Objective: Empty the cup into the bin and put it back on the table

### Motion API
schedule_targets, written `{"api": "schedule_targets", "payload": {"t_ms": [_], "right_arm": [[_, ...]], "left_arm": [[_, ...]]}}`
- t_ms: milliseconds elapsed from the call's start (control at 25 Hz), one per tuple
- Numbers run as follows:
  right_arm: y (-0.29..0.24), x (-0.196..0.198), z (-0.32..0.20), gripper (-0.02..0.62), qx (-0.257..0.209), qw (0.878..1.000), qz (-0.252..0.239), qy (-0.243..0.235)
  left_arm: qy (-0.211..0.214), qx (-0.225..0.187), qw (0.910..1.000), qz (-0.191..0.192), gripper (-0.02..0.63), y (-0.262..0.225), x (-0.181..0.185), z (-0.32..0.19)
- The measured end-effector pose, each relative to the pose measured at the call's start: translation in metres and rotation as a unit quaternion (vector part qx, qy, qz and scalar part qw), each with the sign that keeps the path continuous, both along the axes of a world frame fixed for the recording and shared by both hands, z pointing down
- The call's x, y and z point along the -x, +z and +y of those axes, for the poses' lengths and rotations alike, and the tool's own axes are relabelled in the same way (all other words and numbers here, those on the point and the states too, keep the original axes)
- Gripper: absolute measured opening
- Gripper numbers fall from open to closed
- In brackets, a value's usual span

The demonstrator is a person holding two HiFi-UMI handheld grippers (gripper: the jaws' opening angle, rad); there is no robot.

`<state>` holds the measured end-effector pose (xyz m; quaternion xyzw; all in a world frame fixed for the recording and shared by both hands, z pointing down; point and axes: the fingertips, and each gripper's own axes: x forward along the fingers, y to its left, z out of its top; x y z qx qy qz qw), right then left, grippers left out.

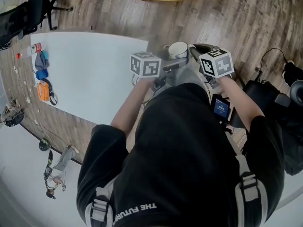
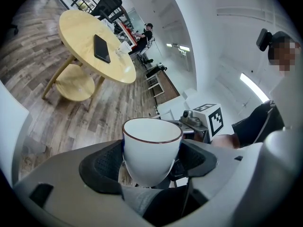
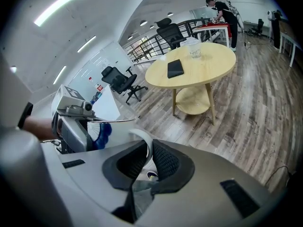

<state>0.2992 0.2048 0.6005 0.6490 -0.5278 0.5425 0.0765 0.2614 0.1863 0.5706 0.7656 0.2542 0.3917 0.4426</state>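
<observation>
Left gripper and right gripper clamp one cup

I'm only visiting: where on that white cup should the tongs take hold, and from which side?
Probably its lower body, from the side: the cup tapers there, and the left tongs clamp it with pads on opposite flanks. The handle also works: a thin loop sticking out sideways, which the right tongs pinch across.
</observation>
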Motion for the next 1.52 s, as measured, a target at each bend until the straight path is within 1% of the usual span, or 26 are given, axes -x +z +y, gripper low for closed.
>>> {"api": "schedule_targets", "payload": {"t_ms": [120, 200, 240, 320, 400, 440, 480, 520, 560, 640, 680, 720, 760, 800, 840, 960, 1040, 1080, 1120, 1160, 1280, 1400, 1520], "right_arm": [[-0.005, -0.003, -0.001, 0.048, -0.007, 1.000, 0.009, 0.007], [-0.013, -0.010, -0.006, 0.048, -0.025, 0.999, 0.033, 0.012], [-0.020, -0.015, -0.009, 0.048, -0.039, 0.998, 0.053, 0.012], [-0.041, -0.028, -0.019, 0.048, -0.074, 0.991, 0.107, 0.005], [-0.069, -0.040, -0.029, 0.048, -0.112, 0.979, 0.169, -0.003], [-0.084, -0.045, -0.034, 0.048, -0.131, 0.971, 0.198, -0.007], [-0.100, -0.049, -0.040, 0.048, -0.152, 0.963, 0.223, -0.010], [-0.116, -0.051, -0.045, 0.048, -0.175, 0.954, 0.245, -0.013], [-0.133, -0.052, -0.051, 0.048, -0.199, 0.943, 0.266, -0.015], [-0.164, -0.051, -0.063, 0.048, -0.245, 0.921, 0.303, -0.021], [-0.178, -0.049, -0.069, 0.048, -0.264, 0.911, 0.316, -0.024], [-0.188, -0.045, -0.075, 0.048, -0.280, 0.904, 0.322, -0.028], [-0.197, -0.042, -0.082, 0.048, -0.294, 0.899, 0.323, -0.033], [-0.203, -0.038, -0.090, 0.048, -0.305, 0.896, 0.321, -0.041], [-0.208, -0.033, -0.099, 0.048, -0.313, 0.894, 0.318, -0.050], [-0.212, -0.009, -0.132, 0.048, -0.326, 0.889, 0.310, -0.090], [-0.209, 0.019, -0.155, 0.048, -0.336, 0.885, 0.297, -0.126], [-0.208, 0.035, -0.168, 0.048, -0.344, 0.882, 0.286, -0.148], [-0.207, 0.052, -0.183, 0.048, -0.353, 0.878, 0.274, -0.172], [-0.208, 0.069, -0.197, 0.048, -0.363, 0.872, 0.261, -0.198], [-0.212, 0.128, -0.236, 0.048, -0.393, 0.847, 0.230, -0.274], [-0.216, 0.197, -0.266, 0.048, -0.418, 0.823, 0.202, -0.329], [-0.218, 0.267, -0.287, 0.048, -0.438, 0.794, 0.177, -0.382]], "left_arm": [[-0.004, -0.008, 0.9998, 0.016, 0.362, -0.005, -0.004, -0.002], [-0.010, -0.022, 0.9989, 0.040, 0.362, -0.012, -0.009, -0.006], [-0.013, -0.036, 0.9975, 0.059, 0.362, -0.017, -0.012, -0.009], [-0.012, -0.074, 0.9914, 0.107, 0.362, -0.034, -0.021, -0.015], [-0.011, -0.112, 0.9809, 0.158, 0.362, -0.055, -0.030, -0.022], [-0.012, -0.131, 0.9740, 0.185, 0.362, -0.068, -0.034, -0.026], [-0.014, -0.152, 0.9652, 0.213, 0.362, -0.082, -0.036, -0.030], [-0.017, -0.177, 0.9537, 0.243, 0.362, -0.096, -0.039, -0.035], [-0.020, -0.205, 0.9394, 0.274, 0.362, -0.112, -0.040, -0.041], [-0.025, -0.266, 0.9056, 0.329, 0.362, -0.141, -0.038, -0.051], [-0.028, -0.292, 0.8894, 0.350, 0.362, -0.155, -0.035, -0.055], [-0.035, -0.313, 0.8757, 0.366, 0.362, -0.166, -0.032, -0.060], [-0.043, -0.329, 0.8654, 0.375, 0.362, -0.176, -0.029, -0.066], [-0.054, -0.341, 0.8591, 0.378, 0.362, -0.182, -0.025, -0.074], [-0.065, -0.350, 0.8565, 0.374, 0.362, -0.186, -0.020, -0.082], [-0.101, -0.367, 0.8554, 0.352, 0.362, -0.187, 0.005, -0.109], [-0.134, -0.377, 0.8528, 0.335, 0.362, -0.186, 0.032, -0.128], [-0.154, -0.384, 0.8509, 0.323, 0.362, -0.185, 0.048, -0.139], [-0.178, -0.394, 0.8469, 0.309, 0.362, -0.184, 0.064, -0.150], [-0.203, -0.406, 0.8404, 0.295, 0.362, -0.184, 0.080, -0.162], [-0.272, -0.442, 0.8140, 0.260, 0.362, -0.189, 0.134, -0.191], [-0.325, -0.471, 0.7865, 0.232, 0.362, -0.193, 0.199, -0.216], [-0.378, -0.494, 0.7566, 0.203, 0.362, -0.195, 0.264, -0.232]]}}
